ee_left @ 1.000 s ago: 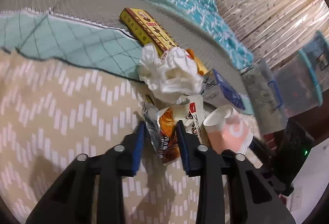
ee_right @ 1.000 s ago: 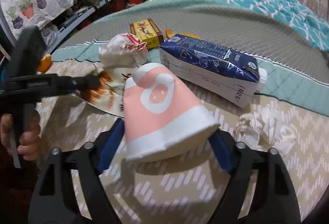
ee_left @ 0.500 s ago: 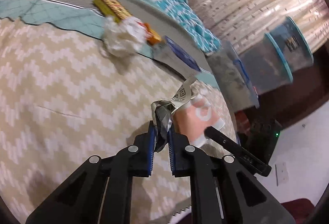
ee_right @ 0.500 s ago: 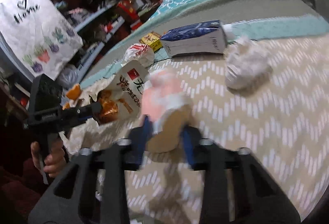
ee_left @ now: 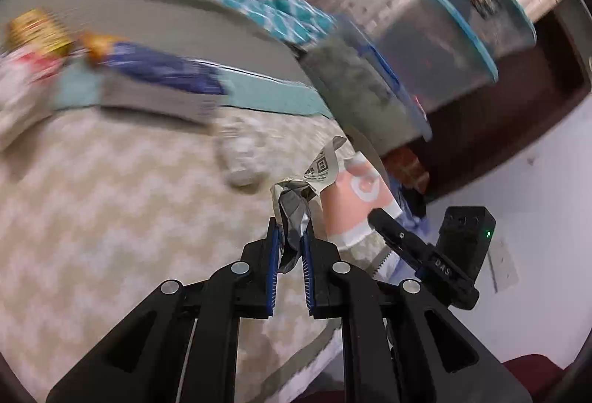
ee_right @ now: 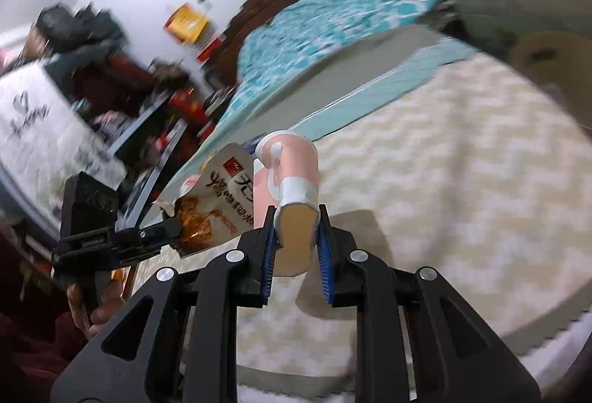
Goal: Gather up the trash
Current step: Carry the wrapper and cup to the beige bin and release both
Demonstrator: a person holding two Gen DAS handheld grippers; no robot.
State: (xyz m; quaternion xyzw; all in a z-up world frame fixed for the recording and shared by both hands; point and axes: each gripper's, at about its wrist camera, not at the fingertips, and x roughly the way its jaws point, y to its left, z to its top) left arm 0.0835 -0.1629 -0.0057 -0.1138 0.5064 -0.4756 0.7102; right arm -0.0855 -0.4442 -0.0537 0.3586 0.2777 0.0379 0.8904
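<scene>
We have both tools loaded: our left gripper point(ee_left: 290, 249) is clamped on the crumpled snack wrapper point(ee_left: 296, 214), and our right gripper point(ee_right: 296, 236) is squeezed onto the pink paper cup point(ee_right: 292, 188), gripping it near its open mouth with the base pointing away. Both pieces hang just beside each other over the near edge of the chevron blanket point(ee_left: 111, 218), so we judge the main risk is a slip: the wrapper is held only by a thin twisted fold and could slide out, and the cup's soft wall could buckle or pop free if we swing fast, as the blur suggests we may be. Beyond the cup on the blanket lies a crumpled tissue point(ee_left: 240, 159), farther off a blue milk carton point(ee_left: 159, 77), and past that a yellow box point(ee_left: 37, 33) and a white wad, all blurred. Beyond the blanket we see teal bedding point(ee_right: 333, 22), clear storage bins point(ee_left: 462, 44) and cluttered shelves point(ee_right: 111, 88).
</scene>
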